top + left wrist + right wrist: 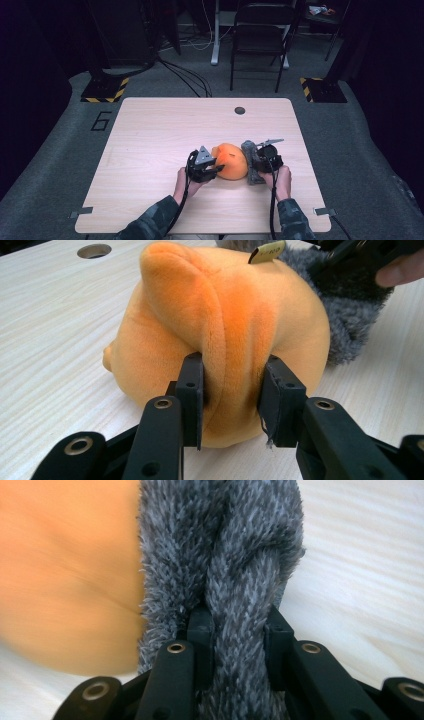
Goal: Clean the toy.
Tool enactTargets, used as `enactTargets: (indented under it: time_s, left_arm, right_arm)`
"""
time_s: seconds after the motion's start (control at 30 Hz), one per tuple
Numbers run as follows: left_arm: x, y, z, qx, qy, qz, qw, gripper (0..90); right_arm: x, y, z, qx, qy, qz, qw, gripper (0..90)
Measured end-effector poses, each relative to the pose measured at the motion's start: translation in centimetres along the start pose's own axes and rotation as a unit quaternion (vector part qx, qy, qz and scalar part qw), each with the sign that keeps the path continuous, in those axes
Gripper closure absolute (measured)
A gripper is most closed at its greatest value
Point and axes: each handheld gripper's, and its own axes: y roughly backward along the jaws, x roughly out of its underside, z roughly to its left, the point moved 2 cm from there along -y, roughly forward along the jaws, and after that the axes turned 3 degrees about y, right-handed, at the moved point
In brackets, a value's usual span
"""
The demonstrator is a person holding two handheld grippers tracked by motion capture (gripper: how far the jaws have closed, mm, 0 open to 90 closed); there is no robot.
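Orange plush (pixel 231 161) pinched by left gripper (pixel 232 390), right gripper (pixel 239 630) fingers clamping grey fur (pixel 235 555)

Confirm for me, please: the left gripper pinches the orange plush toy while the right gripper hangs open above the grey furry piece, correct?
Not quite: the right gripper is shut on the grey furry piece, as the right gripper view shows. The left gripper does pinch the orange plush toy.
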Motion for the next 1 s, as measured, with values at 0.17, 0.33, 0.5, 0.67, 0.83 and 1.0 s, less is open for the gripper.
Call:
enactTargets:
  time_s: [0.17, 0.33, 0.5, 0.67, 0.83, 1.0]
  left_arm:
    - [0.1, 0.0, 0.4, -0.001, 0.010, -0.005, 0.9999, 65.6]
    - [0.1, 0.1, 0.3, -0.001, 0.006, -0.001, 1.0000, 65.5]
    - [0.1, 0.1, 0.1, -0.001, 0.001, 0.001, 1.0000, 65.4]
    - [0.0, 0.1, 0.0, -0.004, -0.003, 0.000, 1.0000, 65.4]
    - [0.1, 0.1, 0.1, 0.000, -0.009, 0.006, 0.9999, 65.2]
    - [0.3, 0.2, 0.2, 0.007, 0.000, 0.007, 1.0000, 64.6]
  right_arm:
    - [1.2, -1.9, -0.8, -0.002, -0.011, 0.031, 0.9995, 72.4]
    - [-0.4, 1.3, -0.9, 0.009, -0.012, -0.008, 0.9999, 72.7]
    - [-2.7, 5.7, 0.4, -0.024, 0.012, -0.101, 0.9946, 72.7]
    - [-4.4, 7.9, 5.0, -0.052, 0.063, -0.147, 0.9857, 72.6]
    - [-4.1, 4.9, 7.5, -0.024, 0.111, -0.101, 0.9884, 72.3]
    - [-3.8, 4.0, 6.8, -0.015, 0.116, -0.085, 0.9896, 71.9]
